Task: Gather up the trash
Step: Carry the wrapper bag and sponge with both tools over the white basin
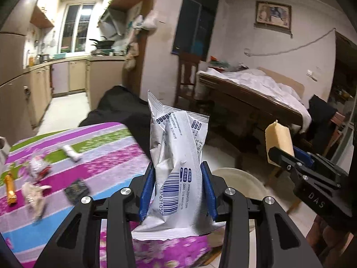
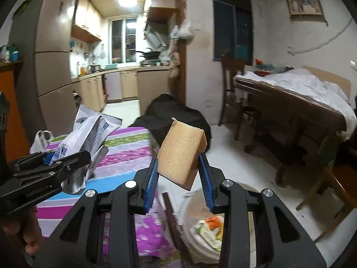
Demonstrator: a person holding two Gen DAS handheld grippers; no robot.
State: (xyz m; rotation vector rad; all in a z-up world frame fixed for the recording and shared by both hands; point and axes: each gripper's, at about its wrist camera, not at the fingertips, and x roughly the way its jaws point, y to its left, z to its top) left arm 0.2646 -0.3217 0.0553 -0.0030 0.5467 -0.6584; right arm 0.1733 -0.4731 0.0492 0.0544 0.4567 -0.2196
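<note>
My left gripper (image 1: 178, 169) is shut on a silver foil wrapper (image 1: 176, 156) with blue print, held upright above the edge of the striped tablecloth (image 1: 107, 151). My right gripper (image 2: 179, 163) is shut on a yellow sponge (image 2: 181, 151), held above a white trash bin (image 2: 200, 236) that holds wrappers. The sponge (image 1: 279, 143) and the bin's rim (image 1: 236, 178) also show in the left wrist view, and the wrapper (image 2: 89, 134) in the right wrist view. More trash lies on the table at left: an orange wrapper (image 1: 10, 187), clear crumpled wrappers (image 1: 33, 192), a dark packet (image 1: 77, 189) and a white roll (image 1: 71, 153).
A black bag (image 2: 176, 116) sits past the table's far edge. A wooden table with white cloth (image 2: 296, 98) and a chair (image 2: 232, 84) stand at right. A kitchen with cabinets (image 2: 125, 84) lies behind. A white plastic bag (image 2: 41, 140) sits at the table's left.
</note>
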